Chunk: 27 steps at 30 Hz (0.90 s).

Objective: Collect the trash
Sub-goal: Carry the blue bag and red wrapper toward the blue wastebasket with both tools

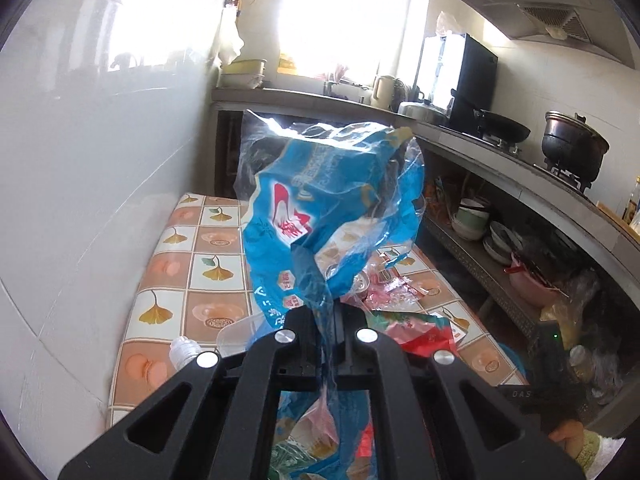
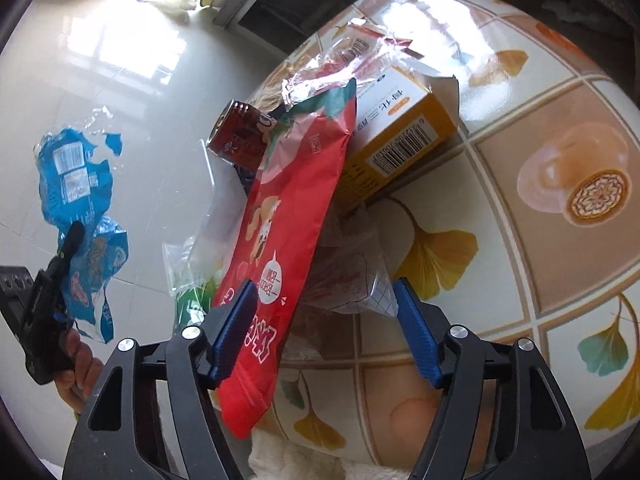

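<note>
Two grippers are working at once. My left gripper [image 1: 326,316] has its jaws pinched tight on a blue plastic wrapper [image 1: 320,208], which hangs lifted above the table [image 1: 208,280] with its crumpled bulk standing up past the fingertips; from the right wrist view that wrapper shows off to the left, clear of the pile.

My right gripper [image 2: 324,320] stands partly open, pointed down at the heap of rubbish on the patterned tablecloth. Its blue pads [image 2: 236,320] flank the near end of a red snack pouch [image 2: 280,248], and I cannot tell whether the left pad is already touching it; the right pad looks clear, with crumpled clear plastic [image 2: 352,276] between.

That pouch's long axis runs from near to far, almost in line with my fingers, leaning up against a yellow carton [image 2: 396,136] with a dark red can [image 2: 240,132] just to its far left. I judge the right hand the nearer, so closing across the pouch's narrow width should catch it.
</note>
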Each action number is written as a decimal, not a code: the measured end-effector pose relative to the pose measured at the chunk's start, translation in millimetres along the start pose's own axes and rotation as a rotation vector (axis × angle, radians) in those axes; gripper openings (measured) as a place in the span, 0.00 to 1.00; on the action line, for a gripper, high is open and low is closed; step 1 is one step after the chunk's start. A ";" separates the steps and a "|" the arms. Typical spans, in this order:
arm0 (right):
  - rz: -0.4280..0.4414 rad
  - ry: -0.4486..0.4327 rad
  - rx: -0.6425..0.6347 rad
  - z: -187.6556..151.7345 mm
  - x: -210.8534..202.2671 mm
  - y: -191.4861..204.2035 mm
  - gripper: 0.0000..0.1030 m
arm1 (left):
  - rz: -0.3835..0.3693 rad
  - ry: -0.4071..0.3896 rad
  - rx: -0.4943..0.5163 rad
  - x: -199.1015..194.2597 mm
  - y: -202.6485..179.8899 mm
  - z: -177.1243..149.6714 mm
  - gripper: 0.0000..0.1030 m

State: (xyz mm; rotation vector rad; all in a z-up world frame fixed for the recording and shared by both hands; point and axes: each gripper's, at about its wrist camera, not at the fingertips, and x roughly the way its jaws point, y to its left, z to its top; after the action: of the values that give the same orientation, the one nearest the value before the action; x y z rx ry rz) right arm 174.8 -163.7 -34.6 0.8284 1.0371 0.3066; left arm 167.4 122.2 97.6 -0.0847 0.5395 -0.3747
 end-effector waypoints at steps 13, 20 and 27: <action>0.057 -0.021 0.082 1.5 -9.8 -2.9 0.23 | 0.002 0.048 -0.131 -1.0 22.9 -38.7 0.02; 0.056 -0.038 0.083 -5.8 -17.5 1.7 0.16 | -0.008 0.028 -0.128 -10.9 22.1 -38.3 0.02; 0.090 -0.081 0.047 -9.4 -41.0 6.8 0.11 | -0.020 0.004 -0.125 -22.6 19.2 -36.8 0.02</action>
State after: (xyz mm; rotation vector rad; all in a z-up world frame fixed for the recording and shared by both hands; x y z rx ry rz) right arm 147.2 -178.9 -5.8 0.9244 0.9361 0.3233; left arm 136.7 149.1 73.7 -0.2097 0.5666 -0.3603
